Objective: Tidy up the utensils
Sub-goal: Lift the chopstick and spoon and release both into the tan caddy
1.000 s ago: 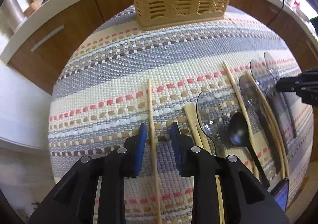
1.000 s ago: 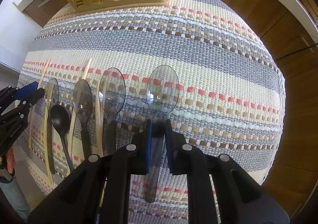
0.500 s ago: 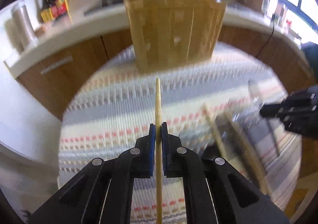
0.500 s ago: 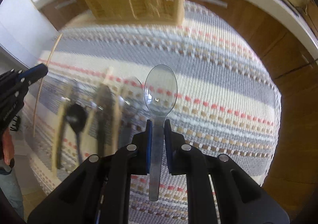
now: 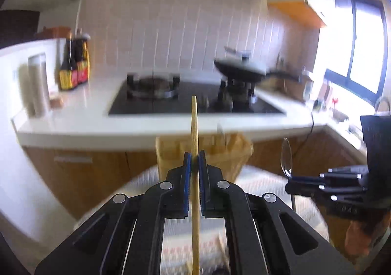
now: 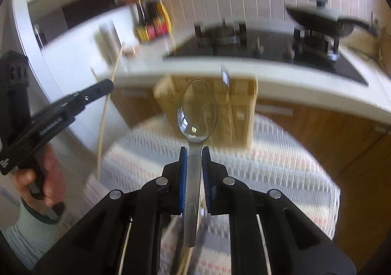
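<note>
My left gripper (image 5: 194,156) is shut on a wooden chopstick (image 5: 194,123) and holds it up in the air, tip pointing forward. My right gripper (image 6: 194,151) is shut on the handle of a clear plastic spoon (image 6: 197,110), bowl forward, also lifted. The yellow lattice utensil basket (image 5: 220,150) stands ahead on the striped cloth (image 6: 281,160); it also shows in the right wrist view (image 6: 242,104). The right gripper with the spoon appears at the right of the left wrist view (image 5: 293,181). The left gripper and chopstick appear at the left of the right wrist view (image 6: 107,85).
A white counter (image 5: 73,126) with a black hob (image 5: 195,104) and a black pan (image 5: 242,71) runs behind the table. Sauce bottles (image 5: 73,65) stand at its left. Wooden cabinet fronts (image 6: 317,133) lie below. Other utensils on the cloth are mostly hidden.
Both grippers closed on their utensils, then lifted and tilted up. The view swung from the cloth to the counter and wall, and the basket now sits lower in both views.
</note>
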